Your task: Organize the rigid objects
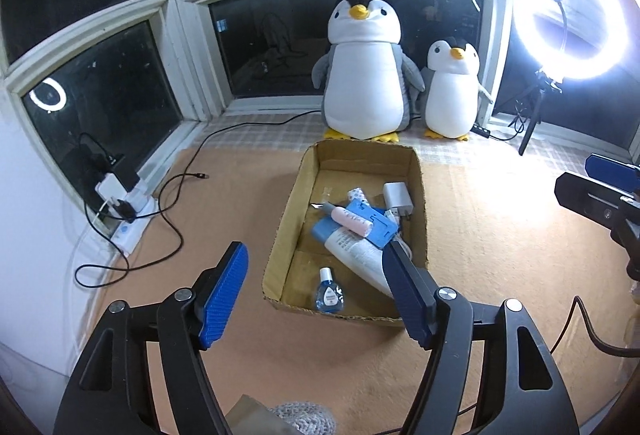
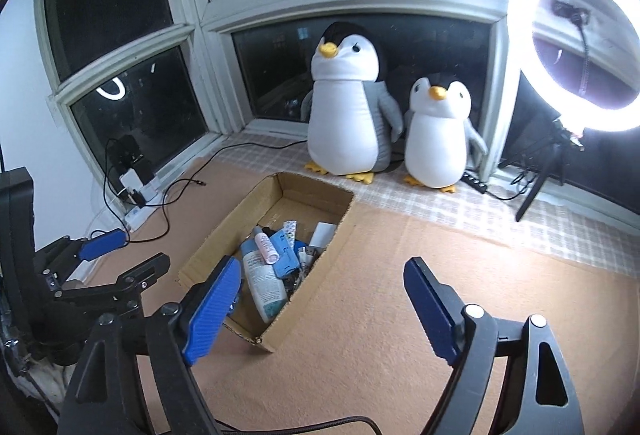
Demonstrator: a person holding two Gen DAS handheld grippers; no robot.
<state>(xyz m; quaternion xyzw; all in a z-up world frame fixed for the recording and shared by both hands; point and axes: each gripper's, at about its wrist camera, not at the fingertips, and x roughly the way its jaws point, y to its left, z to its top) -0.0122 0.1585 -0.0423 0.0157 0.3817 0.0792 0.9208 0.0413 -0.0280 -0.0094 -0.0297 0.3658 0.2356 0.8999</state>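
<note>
Both tools hang empty above the peach-coloured mat. The left gripper (image 1: 316,287) has its blue ribbed pads spread wide with nothing between them, poised over the near end of the shallow brown cardboard box (image 1: 280,235). The right gripper (image 2: 324,299) is likewise released, its jaws apart, off to the box's right over bare mat.

The task's things all lie inside that box: a white squeeze tube with a blue cap (image 1: 352,251), a pink cylindrical stick (image 1: 352,221) lying across a flat blue plastic holder (image 1: 374,231), a white plug adapter (image 1: 395,197) against the right wall, and a small blue-liquid dropper bottle (image 1: 329,293) alone near the front.

From how things lie, the sorting looks close to done, or a tidying pass is in hand. To do it well, I would go for the dropper bottle first, since it sits apart from the pile; come straight down, pads either side of its body, and avoid nudging the front wall. The heap of tube, stick and holder overlaps, so lifting the top piece first would stop the rest shifting.

The mat covers a worktop or floor beside a white-framed bay window (image 1: 192,47), dark outside. Two plush penguins, a large one (image 1: 366,67) and a small one (image 1: 452,91), stand behind the box; a glaring ring light (image 1: 572,17) stands right, and a white power strip (image 1: 128,227) with black cables lies left.
</note>
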